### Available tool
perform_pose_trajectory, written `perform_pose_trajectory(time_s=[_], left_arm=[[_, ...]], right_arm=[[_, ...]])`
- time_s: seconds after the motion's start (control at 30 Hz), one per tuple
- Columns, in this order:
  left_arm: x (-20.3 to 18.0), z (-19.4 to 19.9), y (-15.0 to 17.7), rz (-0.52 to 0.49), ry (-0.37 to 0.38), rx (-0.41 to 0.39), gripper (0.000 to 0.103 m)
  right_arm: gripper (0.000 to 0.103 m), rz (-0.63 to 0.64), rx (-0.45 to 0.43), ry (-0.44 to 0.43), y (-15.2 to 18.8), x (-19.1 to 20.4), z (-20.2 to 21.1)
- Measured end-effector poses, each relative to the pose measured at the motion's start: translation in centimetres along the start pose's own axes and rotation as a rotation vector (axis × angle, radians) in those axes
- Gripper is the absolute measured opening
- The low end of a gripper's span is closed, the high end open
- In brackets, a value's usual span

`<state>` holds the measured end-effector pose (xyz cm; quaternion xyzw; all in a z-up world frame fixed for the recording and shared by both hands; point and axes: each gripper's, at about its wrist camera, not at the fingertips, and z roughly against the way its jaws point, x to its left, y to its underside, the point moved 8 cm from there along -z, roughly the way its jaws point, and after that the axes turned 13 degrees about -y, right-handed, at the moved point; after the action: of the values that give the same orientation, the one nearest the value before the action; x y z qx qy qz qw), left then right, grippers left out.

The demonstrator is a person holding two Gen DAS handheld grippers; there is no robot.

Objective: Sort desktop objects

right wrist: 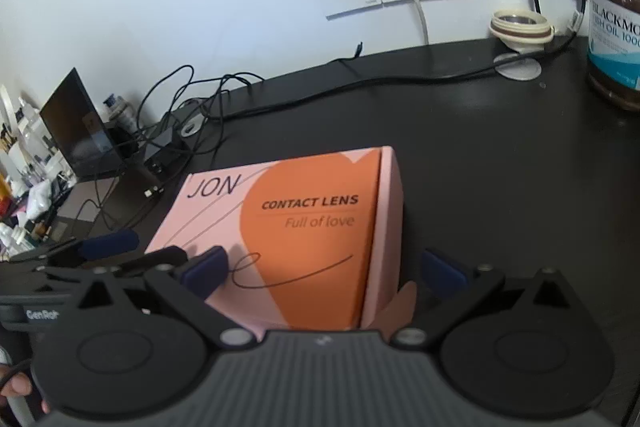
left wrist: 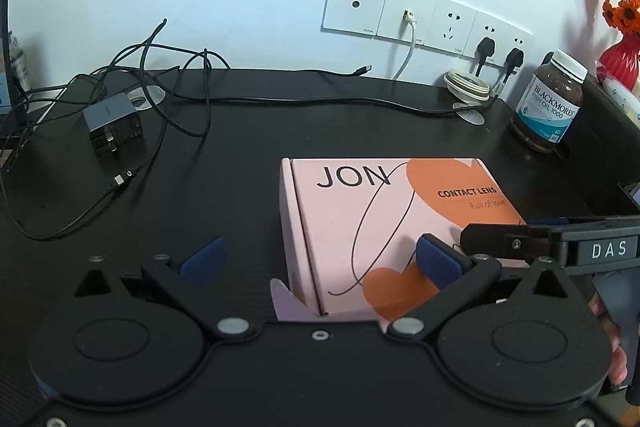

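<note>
A pink and orange contact lens box (left wrist: 372,227) lies flat on the black desk (left wrist: 248,155). My left gripper (left wrist: 322,261) is open and straddles the box's left edge, one blue pad over the lid and the other over the desk. My right gripper (right wrist: 324,271) is open too and straddles the right edge of the box (right wrist: 304,219). Neither pad visibly presses the box. One finger (left wrist: 492,241) of the right gripper shows over the lid in the left wrist view.
A fish oil bottle (left wrist: 550,103) stands at the back right beside a red vase (left wrist: 618,59) of orange flowers. A white lid (left wrist: 466,85) and plugged cables sit below the wall sockets (left wrist: 424,15). A charger (left wrist: 114,125) with tangled cables lies at the left, near a dark screen (right wrist: 78,131).
</note>
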<state>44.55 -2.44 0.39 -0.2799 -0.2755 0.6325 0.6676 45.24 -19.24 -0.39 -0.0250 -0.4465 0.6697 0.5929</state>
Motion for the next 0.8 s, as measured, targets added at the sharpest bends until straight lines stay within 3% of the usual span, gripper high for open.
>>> perform_pose_trajectory(time_s=[0.5, 0.8], left_arm=[[1.2, 1.2, 1.0, -0.031, -0.015, -0.033, 0.103], [0.9, 1.2, 1.7, -0.066, -0.048, -0.080, 0.103]], right_arm=[[0.102, 0.134, -0.014, 0.056, 0.5, 0.4, 1.4], [0.102, 0.137, -0.017, 0.066, 1.1, 0.2, 1.1]])
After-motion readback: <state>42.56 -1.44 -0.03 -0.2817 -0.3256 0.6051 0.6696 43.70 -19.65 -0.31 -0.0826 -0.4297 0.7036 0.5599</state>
